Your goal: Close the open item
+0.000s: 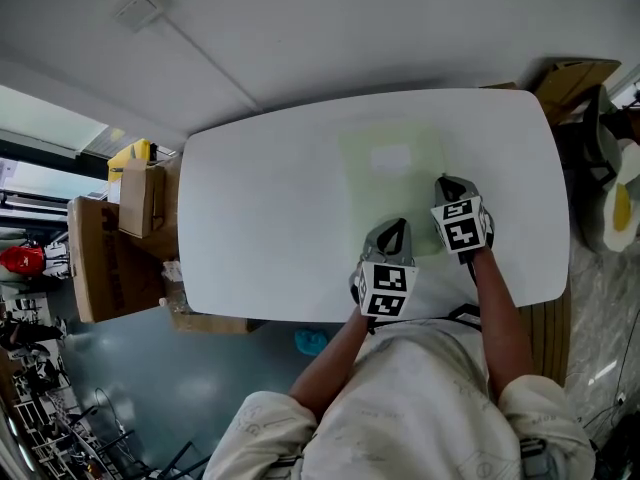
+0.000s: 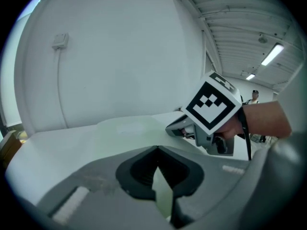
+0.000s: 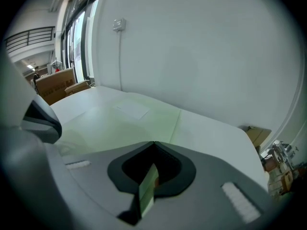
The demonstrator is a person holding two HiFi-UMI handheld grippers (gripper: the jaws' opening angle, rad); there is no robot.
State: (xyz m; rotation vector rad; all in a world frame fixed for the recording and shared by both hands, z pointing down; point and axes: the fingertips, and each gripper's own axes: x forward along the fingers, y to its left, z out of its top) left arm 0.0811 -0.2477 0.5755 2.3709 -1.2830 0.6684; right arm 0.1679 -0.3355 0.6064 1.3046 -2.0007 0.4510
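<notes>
A pale green translucent folder [image 1: 392,183] with a white label lies flat on the white table [image 1: 260,218], in front of both grippers. My left gripper [image 1: 392,230] is at its near edge, shut on a thin pale green sheet [image 2: 163,190] that stands edge-on between the jaws [image 2: 158,150]. My right gripper [image 1: 448,184] is just to the right and slightly farther away, also shut on a pale green sheet [image 3: 147,188] of the folder. In the left gripper view the right gripper [image 2: 170,130] rests low on the folder [image 2: 129,126]. The folder [image 3: 129,116] stretches away toward the wall.
Cardboard boxes [image 1: 140,198] stand beside the table's left end, and another box [image 1: 572,76] sits at the far right corner. A white wall with a socket [image 1: 140,8] runs behind the table. The person's body is close against the near table edge.
</notes>
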